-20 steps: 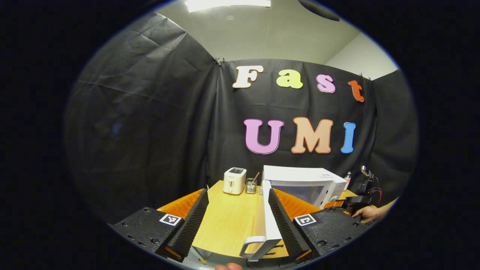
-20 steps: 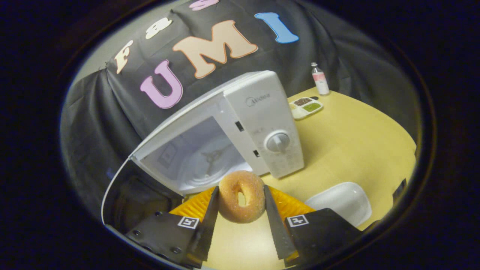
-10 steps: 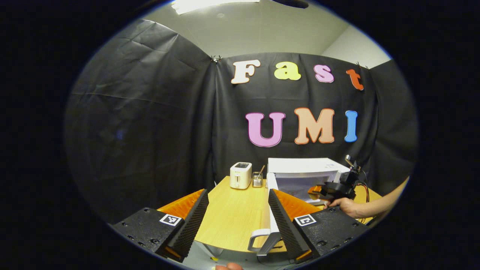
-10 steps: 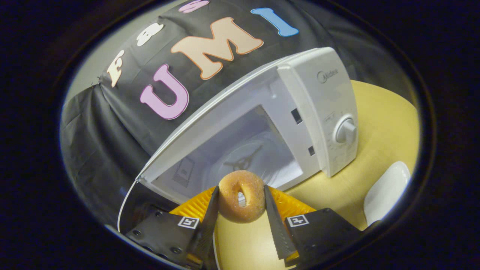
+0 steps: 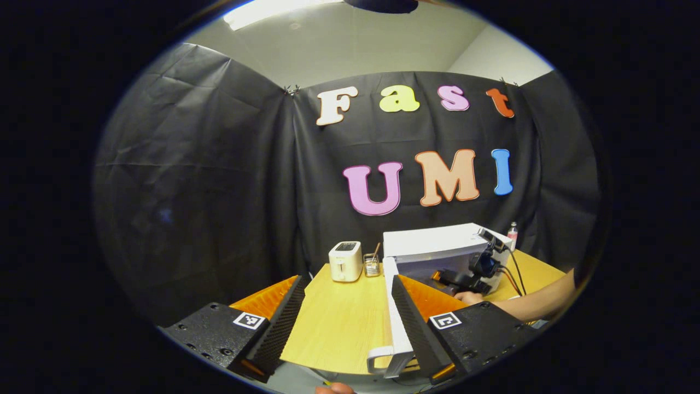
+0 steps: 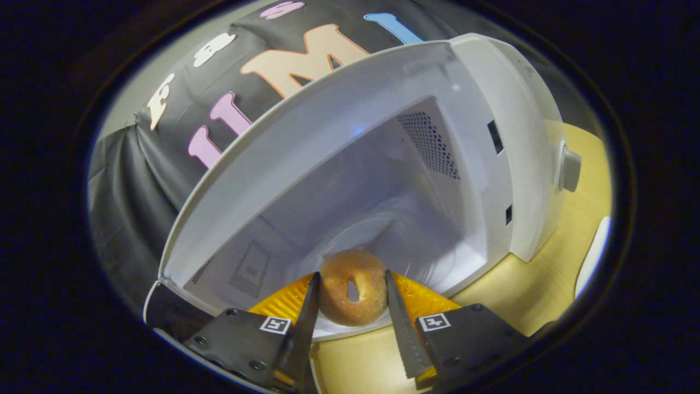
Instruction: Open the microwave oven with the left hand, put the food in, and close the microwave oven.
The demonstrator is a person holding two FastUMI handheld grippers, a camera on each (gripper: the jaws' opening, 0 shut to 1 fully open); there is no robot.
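In the right gripper view, the right gripper (image 6: 350,287) points into the open front of the white microwave oven (image 6: 492,164), and its two fingers are closed on the doughnut (image 6: 353,295), one finger pressing on each side. The doughnut stands on its edge, with its hole facing the camera, and it sits just at the mouth of the cavity, above the front edge of the round glass plate (image 6: 432,273) on the oven floor. The view is tilted, so the oven looks leaning to the left, with its control knob (image 6: 569,169) at the far right. In the left gripper view, the left gripper (image 5: 344,306) is held low at the near edge of the wooden table (image 5: 339,323), looking level toward the back of the booth. Its fingers are wide apart and nothing is between them. The opened microwave door (image 5: 396,323) comes toward the camera edge-on, just beside the inner face of the finger at the right of the view; I cannot tell if it touches. Farther away in this view, a forearm (image 5: 541,303) reaches in from the right, and the hand (image 5: 470,297) holds the other gripper at the oven opening. A white toaster (image 5: 345,261) and a small wire holder (image 5: 372,265) stand to the left of the oven, near the black cloth wall (image 5: 219,180).
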